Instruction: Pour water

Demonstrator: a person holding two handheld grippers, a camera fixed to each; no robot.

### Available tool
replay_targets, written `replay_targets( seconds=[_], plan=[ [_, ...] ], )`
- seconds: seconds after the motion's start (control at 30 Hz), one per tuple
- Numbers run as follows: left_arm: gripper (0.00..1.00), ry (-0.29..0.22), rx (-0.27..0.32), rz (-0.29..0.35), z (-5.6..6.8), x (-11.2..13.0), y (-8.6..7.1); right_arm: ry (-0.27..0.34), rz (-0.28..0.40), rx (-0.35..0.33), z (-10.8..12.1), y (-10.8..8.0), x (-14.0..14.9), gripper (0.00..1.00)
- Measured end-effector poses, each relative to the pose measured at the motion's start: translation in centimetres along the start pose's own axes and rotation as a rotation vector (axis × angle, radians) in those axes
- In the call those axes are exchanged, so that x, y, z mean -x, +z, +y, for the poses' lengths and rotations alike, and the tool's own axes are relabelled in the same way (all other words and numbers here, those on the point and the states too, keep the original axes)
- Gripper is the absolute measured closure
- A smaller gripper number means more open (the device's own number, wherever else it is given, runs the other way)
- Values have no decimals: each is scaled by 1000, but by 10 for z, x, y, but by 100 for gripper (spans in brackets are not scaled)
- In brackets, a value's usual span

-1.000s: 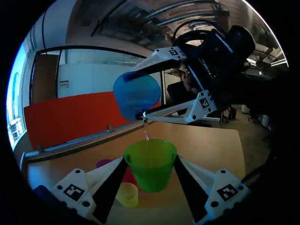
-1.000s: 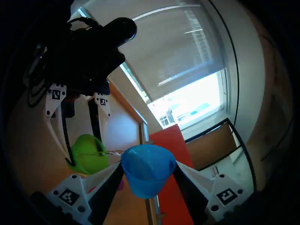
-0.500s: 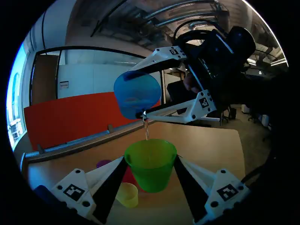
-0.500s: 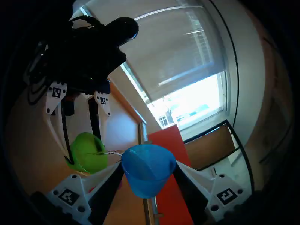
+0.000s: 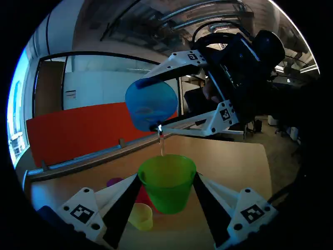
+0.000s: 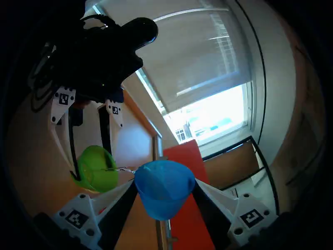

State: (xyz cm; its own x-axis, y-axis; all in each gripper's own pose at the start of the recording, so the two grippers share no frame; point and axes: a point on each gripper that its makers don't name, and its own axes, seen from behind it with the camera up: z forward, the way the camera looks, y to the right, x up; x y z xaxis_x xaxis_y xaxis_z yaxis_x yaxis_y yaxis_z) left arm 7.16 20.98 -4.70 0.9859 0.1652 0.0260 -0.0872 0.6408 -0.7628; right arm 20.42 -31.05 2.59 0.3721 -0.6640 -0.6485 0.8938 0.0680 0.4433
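Fingers of the left gripper (image 5: 166,180) press on opposite sides of a translucent green plastic cup (image 5: 166,191). They are closed to the cup's width and hold it upright above a pale wooden table (image 5: 233,162). Fingers of the right gripper (image 6: 165,185) clamp a translucent blue plastic cup (image 6: 164,193) in the same way. In the left gripper view the blue cup is tipped above the green one, its lowered rim over the green cup's mouth. A thin stream of water (image 5: 161,143) falls from that rim into the green cup.

The tabletop is smooth with a rounded far corner. On it, below the green cup, stand a small yellow plastic cup (image 5: 140,216), a purple object (image 5: 114,181) and a red object (image 5: 143,196), both partly hidden. Behind the table runs an orange-red panel (image 5: 79,129) under a glazed partition (image 5: 104,79), and exposed pipes (image 5: 195,12) cross the ceiling. The right gripper view looks towards a bright window (image 6: 208,116) with a pale slatted blind (image 6: 195,54).

Each gripper has white plastic finger arms with square black-and-white markers and flat black inner pads (image 5: 123,208). Both cups are round, taper towards the base and have thin, smooth walls. A dark camera housing with looped black cable (image 5: 245,62) sits behind the right gripper.
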Motion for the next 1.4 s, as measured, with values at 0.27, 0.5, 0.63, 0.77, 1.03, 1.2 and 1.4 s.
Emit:
replay_targets(
  seconds=[0.27, 0.5, 0.63, 0.77, 1.03, 1.2, 1.4],
  plan=[
    [14, -1, -2, 0, -1, 0, 0, -13, -4, 5, 3, 0, 2, 9],
    [14, 1, -1, -1, 0, 0, 0, -30, -7, 8, 4, -1, 3, 9],
    [14, 1, 1, 0, 1, -1, 0, -41, -9, 11, 6, -2, 4, 9],
    [14, 3, 1, 0, 1, -1, 0, -51, -9, 13, 7, -3, 4, 9],
    [14, 4, 1, -1, 1, -1, 0, -67, -8, 16, 10, -3, 5, 9],
    [14, 6, 3, -1, 1, -1, 1, -75, -9, 16, 11, -3, 5, 9],
    [14, 6, 5, -1, 2, -1, 2, -90, -12, 17, 11, -3, 6, 9]
  ],
)
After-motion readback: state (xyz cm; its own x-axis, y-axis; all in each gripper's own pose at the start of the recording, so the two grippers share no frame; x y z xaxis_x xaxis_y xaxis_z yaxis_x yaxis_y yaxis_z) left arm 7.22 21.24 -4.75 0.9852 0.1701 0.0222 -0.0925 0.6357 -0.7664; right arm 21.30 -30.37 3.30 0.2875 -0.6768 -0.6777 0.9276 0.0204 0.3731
